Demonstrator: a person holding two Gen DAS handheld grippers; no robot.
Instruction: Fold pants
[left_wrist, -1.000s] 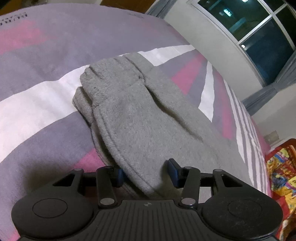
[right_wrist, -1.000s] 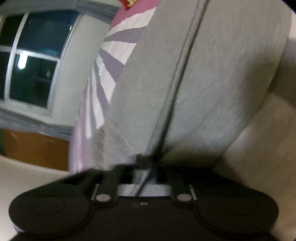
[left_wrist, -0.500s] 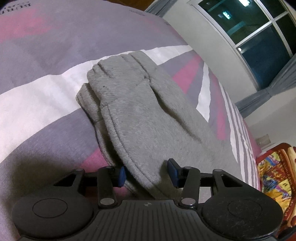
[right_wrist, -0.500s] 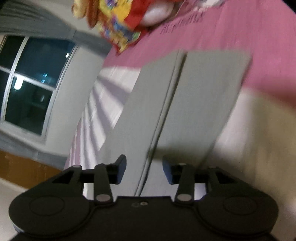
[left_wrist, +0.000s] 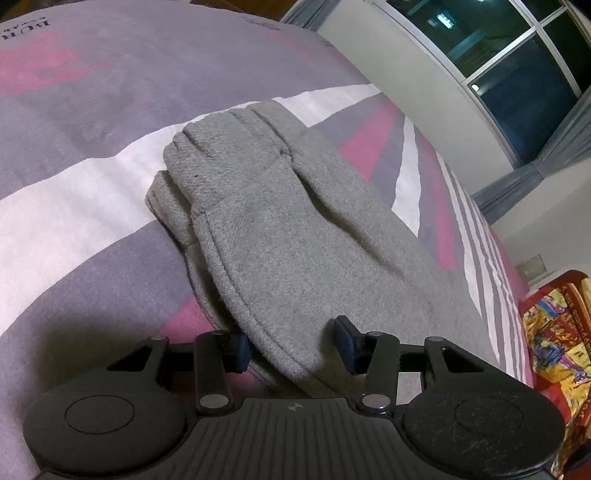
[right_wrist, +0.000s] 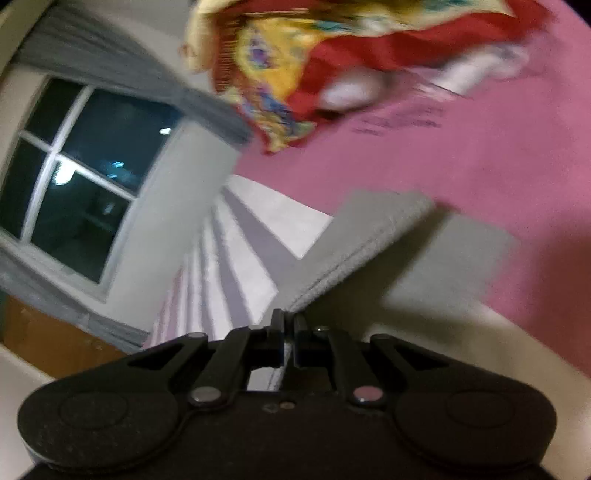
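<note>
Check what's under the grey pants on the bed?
The grey pants lie on the striped bedspread: white, grey and pink bands show around them. A lower layer of the pants pokes out at the near edge. Whatever lies beneath the cloth is covered.

both wrist views close over bed (left_wrist: 92, 122), sharing gray pants (left_wrist: 295, 236)

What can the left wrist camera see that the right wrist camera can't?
Only the left wrist view shows the folded waistband end of the grey pants and the open left claw straddling their edge. Only the right wrist view shows the right claw pinched shut on a pants edge, with a pant leg stretching away. Both show the striped bedcover, the dark window and the colourful cloth.
</note>
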